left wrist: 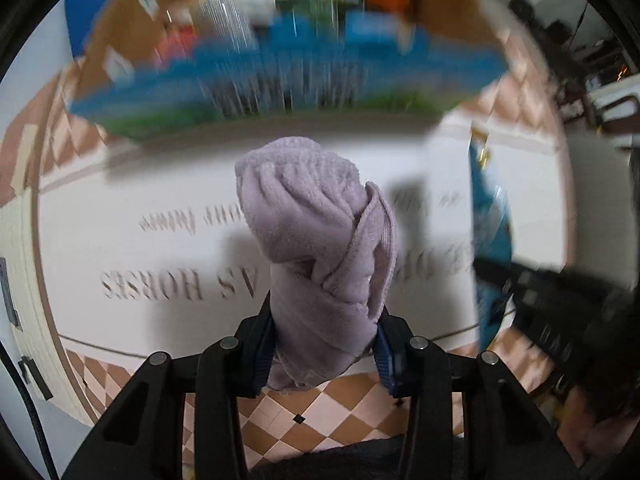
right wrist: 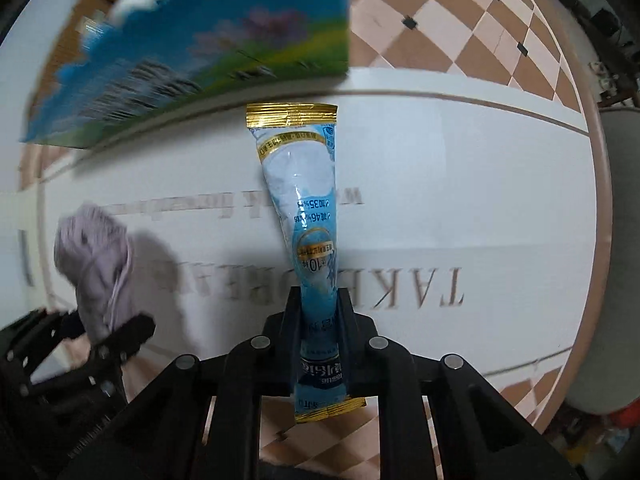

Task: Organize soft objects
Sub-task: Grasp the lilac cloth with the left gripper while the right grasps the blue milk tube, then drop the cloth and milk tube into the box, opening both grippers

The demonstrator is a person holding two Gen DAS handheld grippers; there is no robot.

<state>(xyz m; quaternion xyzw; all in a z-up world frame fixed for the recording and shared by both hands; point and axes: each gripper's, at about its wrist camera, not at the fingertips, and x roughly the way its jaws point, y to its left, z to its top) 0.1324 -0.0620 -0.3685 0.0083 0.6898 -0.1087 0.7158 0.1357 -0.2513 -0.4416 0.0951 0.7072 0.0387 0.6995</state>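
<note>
The left tongs (left wrist: 326, 344), black with blue pads, are pinching a bunched lilac terry-cloth towel (left wrist: 316, 232), soft and looped in texture, twisted into thick folds with a stitched hem curling down its right side; it fills the centre of the left wrist view and hangs clear above the white tabletop (left wrist: 140, 184), which carries grey printed lettering. The right tongs (right wrist: 320, 312), plain black, are pressed together on a long, narrow, glossy light-blue plastic sachet (right wrist: 304, 200) with crimped gold foil seals at both ends and small printed text; it runs from the lower centre of the right wrist view up to the middle, its lower gold end poking out behind the fingers. Both tongs point almost straight down at the tabletop. In the upper part of each view sits a blurred cardboard box with a blue and green printed side (right wrist: 208, 52); only the left wrist view looks into its open top, where smeared white, orange and blue shapes lie, too blurred to name. The left view also catches the sachet edge-on at the right of the frame, above the dark bulk of the right tongs. The right view shows the towel and left tongs at its lower left, and the tabletop lettering more sharply. A brown and cream checkered floor (right wrist: 460, 12) surrounds the tabletop in both.
</note>
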